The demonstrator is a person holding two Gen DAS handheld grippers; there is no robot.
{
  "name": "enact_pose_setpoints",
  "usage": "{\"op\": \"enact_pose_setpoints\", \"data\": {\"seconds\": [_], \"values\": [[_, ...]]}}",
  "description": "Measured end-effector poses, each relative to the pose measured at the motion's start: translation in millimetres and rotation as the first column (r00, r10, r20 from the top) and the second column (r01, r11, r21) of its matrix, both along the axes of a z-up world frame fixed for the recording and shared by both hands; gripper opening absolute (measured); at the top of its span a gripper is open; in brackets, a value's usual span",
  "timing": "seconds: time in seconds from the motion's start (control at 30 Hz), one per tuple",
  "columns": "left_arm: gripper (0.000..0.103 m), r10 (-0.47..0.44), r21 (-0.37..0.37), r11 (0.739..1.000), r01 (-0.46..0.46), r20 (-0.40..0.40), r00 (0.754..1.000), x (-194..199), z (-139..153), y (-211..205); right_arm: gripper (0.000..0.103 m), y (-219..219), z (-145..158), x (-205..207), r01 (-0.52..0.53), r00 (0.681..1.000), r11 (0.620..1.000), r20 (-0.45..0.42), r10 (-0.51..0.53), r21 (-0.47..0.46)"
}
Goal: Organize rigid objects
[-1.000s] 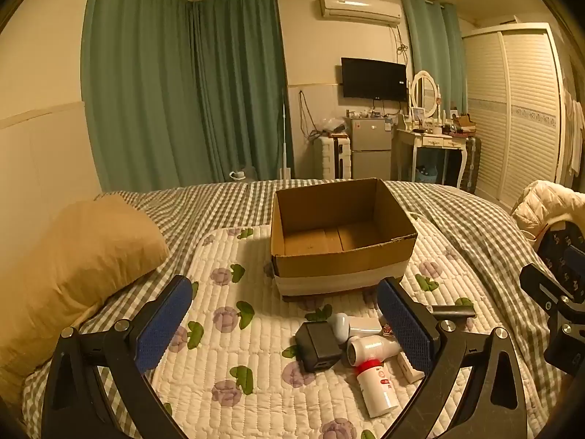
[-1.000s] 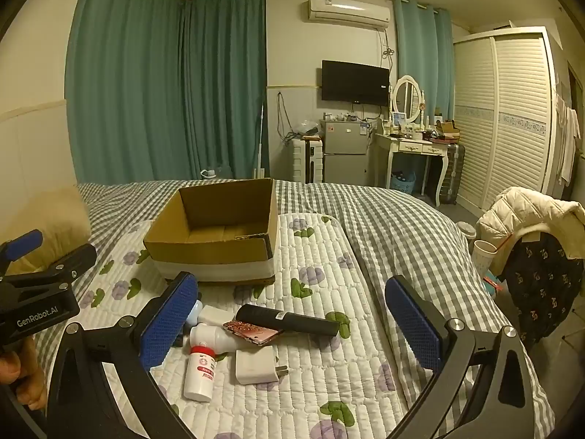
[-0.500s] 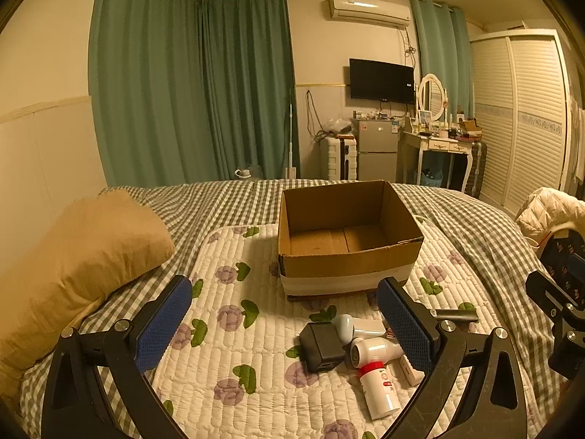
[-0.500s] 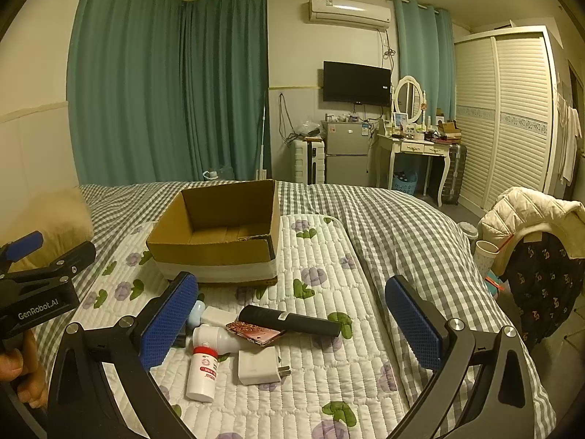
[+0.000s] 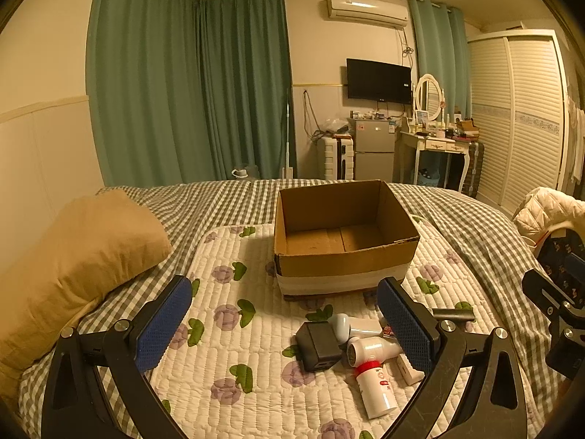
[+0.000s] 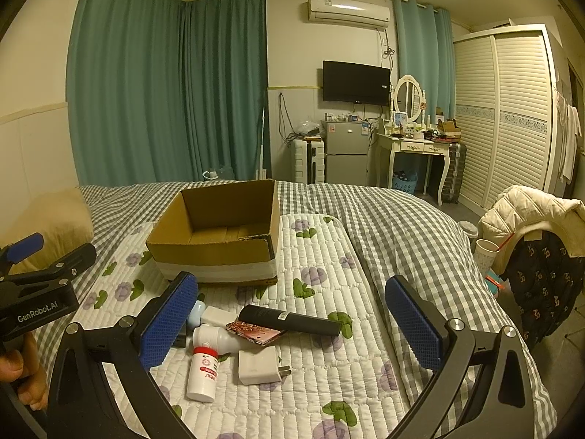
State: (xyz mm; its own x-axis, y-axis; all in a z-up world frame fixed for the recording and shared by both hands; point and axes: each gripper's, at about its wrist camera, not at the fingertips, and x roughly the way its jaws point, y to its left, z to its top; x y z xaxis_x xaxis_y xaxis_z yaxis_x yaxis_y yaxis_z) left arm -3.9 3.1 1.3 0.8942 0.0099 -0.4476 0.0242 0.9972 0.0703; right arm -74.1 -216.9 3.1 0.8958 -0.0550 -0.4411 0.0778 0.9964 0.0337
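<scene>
An open, empty cardboard box [image 5: 343, 241] [image 6: 219, 241] stands on the quilted floral mat. In front of it lies a pile: a black charger block [image 5: 317, 345], a white bottle with a red band [image 5: 373, 384] [image 6: 203, 369], a white plug adapter [image 6: 257, 367], a black cylinder [image 6: 292, 320], a pink patterned flat case [image 6: 256, 331] and a small white device [image 5: 345, 327]. My left gripper [image 5: 285, 323] is open and empty above the mat, left of the pile. My right gripper [image 6: 292, 323] is open and empty, hovering over the pile.
A tan pillow [image 5: 73, 256] lies at the left on the checked bedspread [image 6: 402, 226]. A chair with a cream jacket [image 6: 530, 216] and a paper cup [image 6: 484, 256] stand beside the bed at the right. Curtains, fridge and dressing table line the far wall.
Both views have shifted slightly; the box and pile sit a little lower and nearer in frame. Both grippers stay open and empty. The objects have not moved.
</scene>
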Motion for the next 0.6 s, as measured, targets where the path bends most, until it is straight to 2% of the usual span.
{"op": "enact_pose_setpoints", "data": {"seconds": [0.6], "values": [[0.103,-0.010,-0.006,1.000,0.010,-0.001,1.000,-2.2,-0.8,-4.4,0.103,-1.0,-0.5,-1.3,-0.001,1.000,1.000,0.001,0.001,-0.002]]}}
